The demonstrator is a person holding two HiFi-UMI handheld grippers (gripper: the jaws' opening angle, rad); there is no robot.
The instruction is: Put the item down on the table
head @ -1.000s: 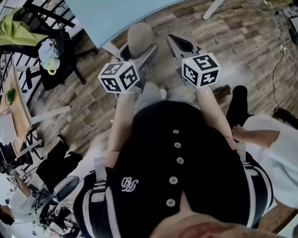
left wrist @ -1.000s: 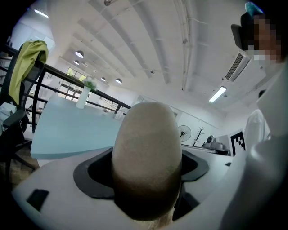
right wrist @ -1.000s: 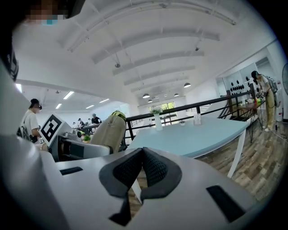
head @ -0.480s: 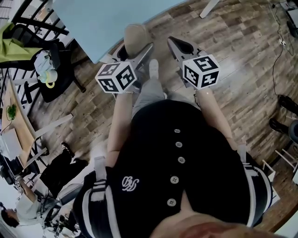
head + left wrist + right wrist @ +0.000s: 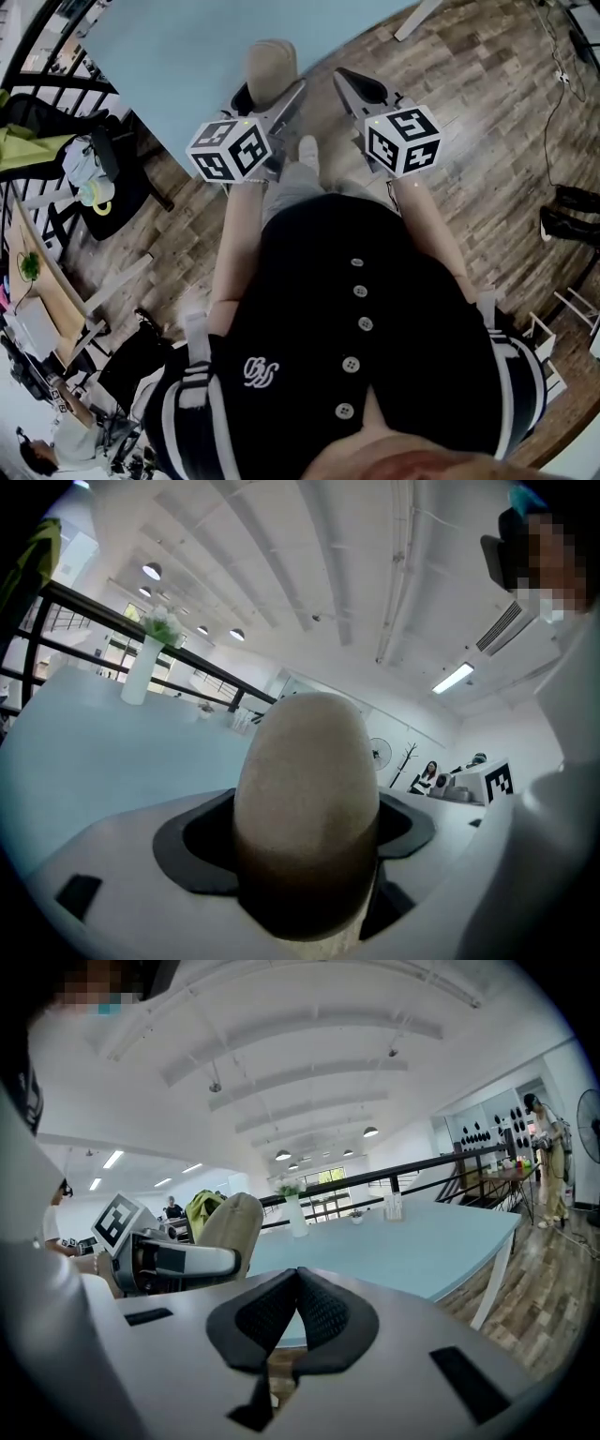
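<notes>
A beige, egg-shaped item (image 5: 272, 66) sits between the jaws of my left gripper (image 5: 272, 89), which is shut on it. It hangs over the near edge of the light blue table (image 5: 178, 56). In the left gripper view the item (image 5: 305, 799) fills the middle, its rounded end pointing away from the camera, and hides the pads. My right gripper (image 5: 354, 84) is beside it to the right, over the wooden floor, its black pads (image 5: 319, 1312) pressed together with nothing between them. The right gripper view shows the item (image 5: 234, 1227) at the left.
A white vase with a plant (image 5: 296, 1213) stands far back on the table (image 5: 403, 1241). A dark chair draped with green cloth (image 5: 37, 141) is at the left. Wooden floor (image 5: 487, 112) spreads to the right, with a person's dark shoes (image 5: 572, 211) at the edge.
The table has come nearer and fills more of the view; the held item now lies over its edge. The person in white at the right has gone from the view. Both grips unchanged.
</notes>
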